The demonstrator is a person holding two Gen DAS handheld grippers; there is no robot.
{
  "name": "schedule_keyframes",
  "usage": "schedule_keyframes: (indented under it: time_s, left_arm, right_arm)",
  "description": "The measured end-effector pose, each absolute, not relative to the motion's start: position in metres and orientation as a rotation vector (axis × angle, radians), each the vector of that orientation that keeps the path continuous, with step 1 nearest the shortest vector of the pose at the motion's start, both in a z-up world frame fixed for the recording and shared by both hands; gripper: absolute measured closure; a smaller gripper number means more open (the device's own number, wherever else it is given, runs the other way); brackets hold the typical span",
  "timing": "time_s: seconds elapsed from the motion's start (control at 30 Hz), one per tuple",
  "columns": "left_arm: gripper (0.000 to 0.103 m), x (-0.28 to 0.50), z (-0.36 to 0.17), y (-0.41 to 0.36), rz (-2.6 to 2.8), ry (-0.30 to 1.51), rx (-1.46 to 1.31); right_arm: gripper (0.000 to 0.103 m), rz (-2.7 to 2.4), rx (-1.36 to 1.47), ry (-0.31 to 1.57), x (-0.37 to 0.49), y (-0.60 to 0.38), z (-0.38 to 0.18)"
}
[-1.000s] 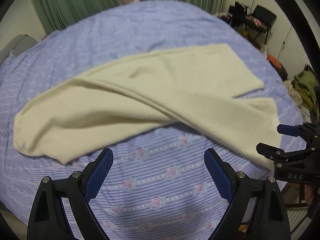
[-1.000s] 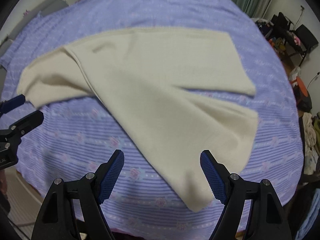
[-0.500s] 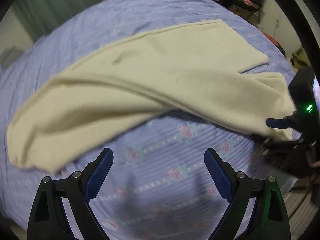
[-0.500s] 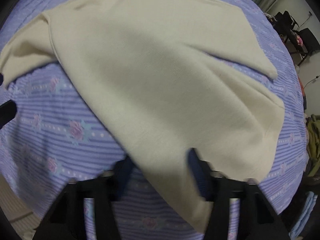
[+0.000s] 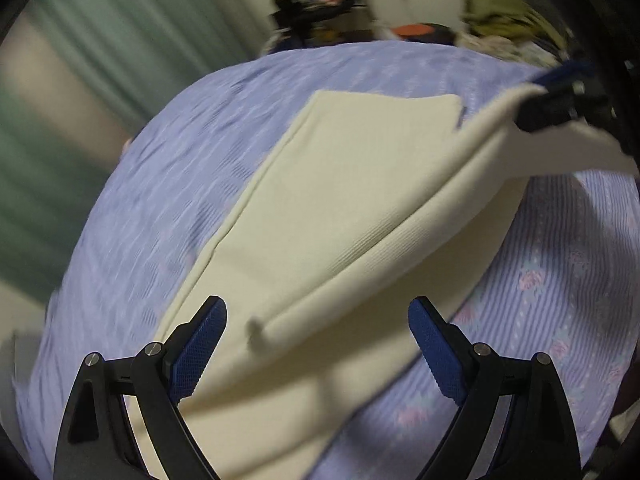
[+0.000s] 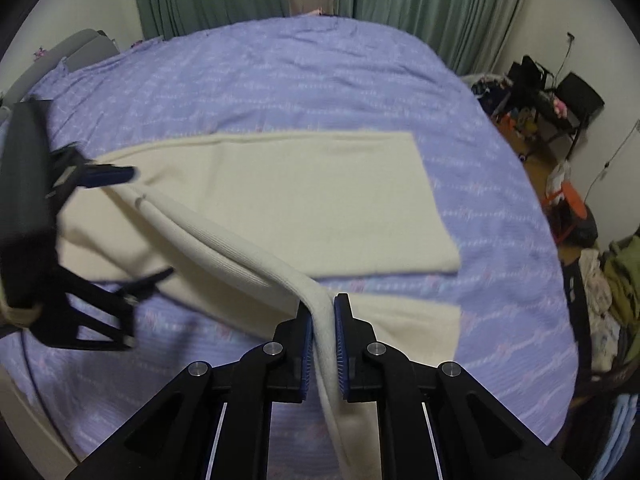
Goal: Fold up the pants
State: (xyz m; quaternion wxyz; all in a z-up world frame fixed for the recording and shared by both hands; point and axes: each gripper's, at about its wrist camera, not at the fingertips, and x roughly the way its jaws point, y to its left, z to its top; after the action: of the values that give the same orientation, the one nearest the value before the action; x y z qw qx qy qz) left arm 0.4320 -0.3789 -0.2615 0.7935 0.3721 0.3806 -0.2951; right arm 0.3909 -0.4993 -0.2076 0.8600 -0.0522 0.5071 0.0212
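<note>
Cream pants (image 6: 304,196) lie across a lilac flowered bedspread (image 6: 280,80), one leg flat toward the right. My right gripper (image 6: 323,314) is shut on the hem of the nearer leg, which rises off the bed in a taut ridge toward the waist. In the left wrist view the same gripper (image 5: 560,100) holds the lifted cloth at the top right. My left gripper (image 5: 316,320) hovers over the waist end of the pants (image 5: 340,200), its jaws wide and starting to close, cloth beneath them but untouched by the pads. It also shows at the left as my left gripper (image 6: 148,224).
Green curtains (image 6: 420,4) hang behind the bed. A black chair and stand (image 6: 560,92), an orange object (image 6: 572,208) and piled clothes (image 6: 616,280) crowd the floor on the right. The bed's near edge runs just below both grippers.
My right gripper closed on the near leg's hem and lifted it off the bed. My left gripper rolled and swung over the waist end, still open.
</note>
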Motion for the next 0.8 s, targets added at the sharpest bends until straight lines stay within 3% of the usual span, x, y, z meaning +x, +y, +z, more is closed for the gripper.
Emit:
schedule_keyframes:
  time_s: [0.03, 0.07, 0.1, 0.13, 0.37, 0.5, 0.67, 0.8]
  left_arm:
    - [0.033, 0.439, -0.263, -0.384, -0.669, 0.824, 0.810]
    - [0.067, 0.446, -0.265, -0.390, -0.689, 0.840, 0.821]
    - [0.084, 0.452, -0.267, -0.394, -0.689, 0.864, 0.828]
    - [0.093, 0.458, -0.267, -0.396, -0.696, 0.895, 0.818]
    - [0.093, 0.505, -0.217, -0.401, -0.621, 0.860, 0.643]
    - [0.093, 0.563, -0.216, -0.406, -0.542, 0.890, 0.614]
    - [0.083, 0.629, -0.246, -0.399, -0.433, 1.056, 0.479]
    - [0.080, 0.634, -0.252, -0.401, -0.369, 1.035, 0.483]
  right_arm:
    - [0.093, 0.043, -0.113, 1.062, 0.394, -0.497, -0.207]
    - [0.093, 0.041, -0.110, 1.057, 0.397, -0.499, -0.206]
    - [0.093, 0.041, -0.107, 1.055, 0.405, -0.502, -0.208]
    - [0.093, 0.038, -0.103, 1.053, 0.407, -0.502, -0.205]
    - [0.094, 0.036, -0.067, 0.954, 0.447, -0.525, -0.173]
    - [0.094, 0.063, -0.156, 0.928, 0.508, -0.526, -0.164]
    - [0.094, 0.102, -0.200, 1.005, 0.598, -0.529, -0.203]
    - [0.094, 0.072, -0.247, 1.045, 0.633, -0.525, -0.232]
